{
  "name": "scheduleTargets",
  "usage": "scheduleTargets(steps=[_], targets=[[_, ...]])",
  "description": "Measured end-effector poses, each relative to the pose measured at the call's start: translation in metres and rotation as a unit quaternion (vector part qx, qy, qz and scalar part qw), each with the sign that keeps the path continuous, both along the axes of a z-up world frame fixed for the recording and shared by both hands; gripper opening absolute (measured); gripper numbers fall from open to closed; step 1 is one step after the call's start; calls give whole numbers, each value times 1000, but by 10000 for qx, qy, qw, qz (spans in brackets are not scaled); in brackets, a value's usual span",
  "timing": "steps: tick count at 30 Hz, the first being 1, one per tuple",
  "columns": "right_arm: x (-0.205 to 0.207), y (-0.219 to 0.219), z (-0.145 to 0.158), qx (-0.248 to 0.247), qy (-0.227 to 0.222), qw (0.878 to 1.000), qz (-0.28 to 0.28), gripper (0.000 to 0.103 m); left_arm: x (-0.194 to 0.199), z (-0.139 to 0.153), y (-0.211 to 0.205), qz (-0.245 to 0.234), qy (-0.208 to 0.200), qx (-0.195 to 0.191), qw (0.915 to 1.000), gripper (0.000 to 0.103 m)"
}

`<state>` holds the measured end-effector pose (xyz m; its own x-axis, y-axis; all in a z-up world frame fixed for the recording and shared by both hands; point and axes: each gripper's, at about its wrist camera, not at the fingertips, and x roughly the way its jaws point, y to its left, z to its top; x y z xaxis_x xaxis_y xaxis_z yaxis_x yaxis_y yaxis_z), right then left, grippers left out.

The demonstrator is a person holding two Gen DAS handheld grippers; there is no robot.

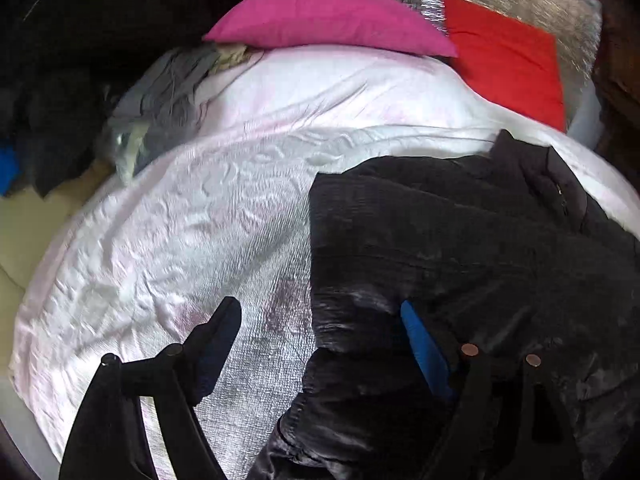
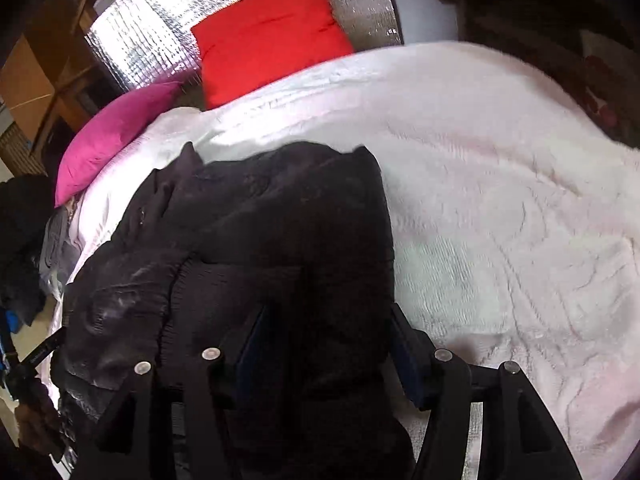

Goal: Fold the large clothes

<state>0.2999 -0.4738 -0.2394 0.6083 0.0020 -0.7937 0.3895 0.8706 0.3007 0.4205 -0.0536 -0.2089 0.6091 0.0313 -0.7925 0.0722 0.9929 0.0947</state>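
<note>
A black padded jacket (image 1: 460,240) lies partly folded on a bed covered by a pale pink bedspread (image 1: 200,220), its collar end pointing toward the pillows. In the left wrist view it fills the lower right of the bed; in the right wrist view the jacket (image 2: 280,220) sits left of centre, with bare bedspread (image 2: 500,200) stretching off to the right.

The left hand-held gripper (image 1: 320,312) has its fingers wide apart. One blue-padded finger (image 1: 424,344) is over the shiny edge of the jacket, while the other hangs over a silver quilted patch of the bed, beside the garment. Nothing is clamped between them.

The right hand-held gripper (image 2: 324,328) straddles the near edge of the jacket, a thick fold of fabric bulging up between its fingers. Whether the pads actually press on the fabric cannot be told.

At the head of the bed a magenta pillow (image 1: 328,20) and a red pillow (image 1: 508,56) rest against a silver quilted headboard (image 2: 148,48). A heap of grey clothes (image 1: 168,100) lies at the bed's left edge.
</note>
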Motion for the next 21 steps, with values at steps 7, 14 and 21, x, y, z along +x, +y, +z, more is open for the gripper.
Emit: scheduleTargets(steps=[7, 14, 21], targets=[[-19, -27, 16, 323, -249, 9989, -228, 62, 2, 6, 23, 195, 200, -485, 9984, 82], [-23, -58, -5, 1538, -318, 9867, -410, 71, 7, -3, 50, 177, 742, -1520, 9854, 87], [5, -19, -9, 1505, -390, 9869, 425, 72, 8, -21, 29, -326, 972, -2089, 9726, 58]])
